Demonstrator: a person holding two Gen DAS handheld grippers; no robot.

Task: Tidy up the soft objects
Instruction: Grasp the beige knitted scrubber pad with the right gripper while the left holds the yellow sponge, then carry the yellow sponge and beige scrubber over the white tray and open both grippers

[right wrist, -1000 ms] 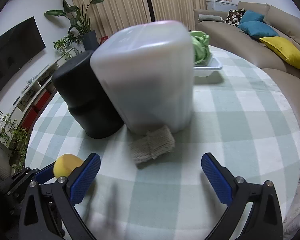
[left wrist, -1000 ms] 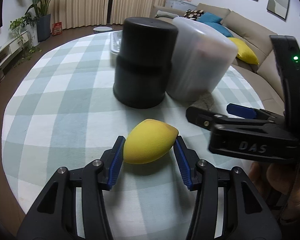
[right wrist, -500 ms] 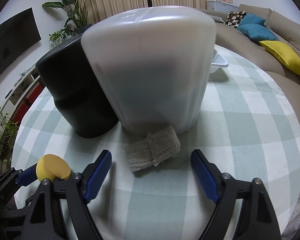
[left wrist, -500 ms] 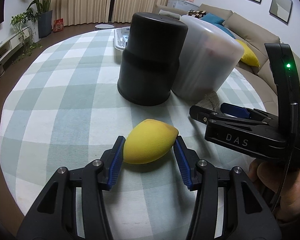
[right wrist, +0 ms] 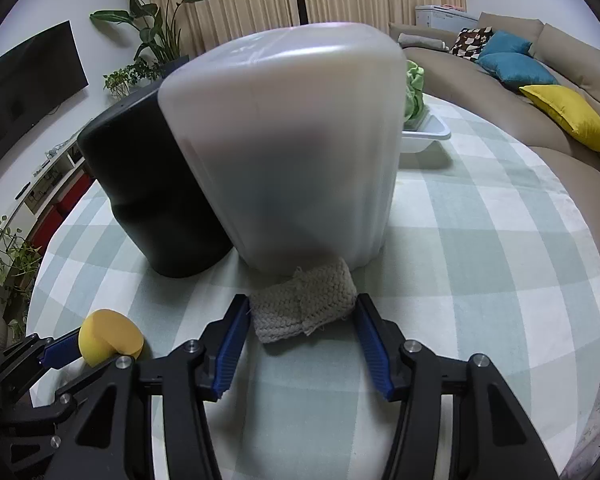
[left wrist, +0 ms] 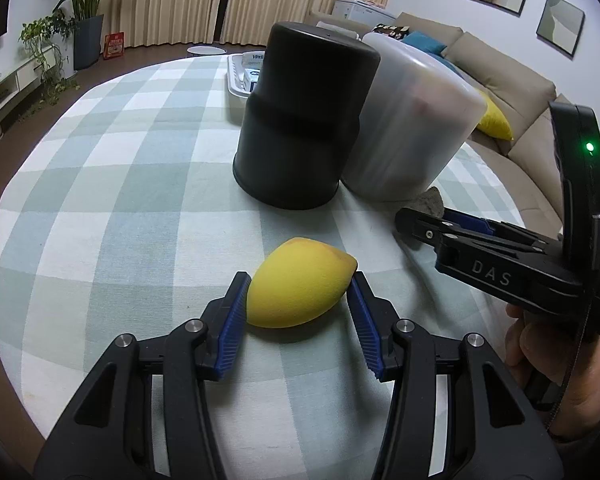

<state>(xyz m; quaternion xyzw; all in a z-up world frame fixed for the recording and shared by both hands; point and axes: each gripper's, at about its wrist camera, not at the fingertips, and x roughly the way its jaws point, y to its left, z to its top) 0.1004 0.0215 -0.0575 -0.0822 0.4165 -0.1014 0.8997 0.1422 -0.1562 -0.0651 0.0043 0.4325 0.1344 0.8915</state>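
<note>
A yellow egg-shaped sponge (left wrist: pixel 298 282) sits between the blue pads of my left gripper (left wrist: pixel 298 300), which is shut on it just above the checked tablecloth; it also shows in the right wrist view (right wrist: pixel 110 336). A folded grey knitted cloth (right wrist: pixel 304 304) lies on the table at the foot of the white bin (right wrist: pixel 296 160). My right gripper (right wrist: pixel 302 328) has closed around the cloth, a pad at each end. A black bin (left wrist: pixel 300 120) stands upside down beside the white bin (left wrist: pixel 412 128).
A white tray (right wrist: pixel 426 132) with a green cloth (right wrist: pixel 414 88) stands behind the bins. The round table (left wrist: pixel 100 184) has a green and white checked cover. A beige sofa (right wrist: pixel 540 92) with cushions runs along the right. The right gripper's body (left wrist: pixel 500 272) is close to my left gripper.
My right gripper moved forward to the knitted cloth and narrowed until its pads sit at the cloth's ends. My left gripper kept hold of the yellow sponge and shifted slightly.
</note>
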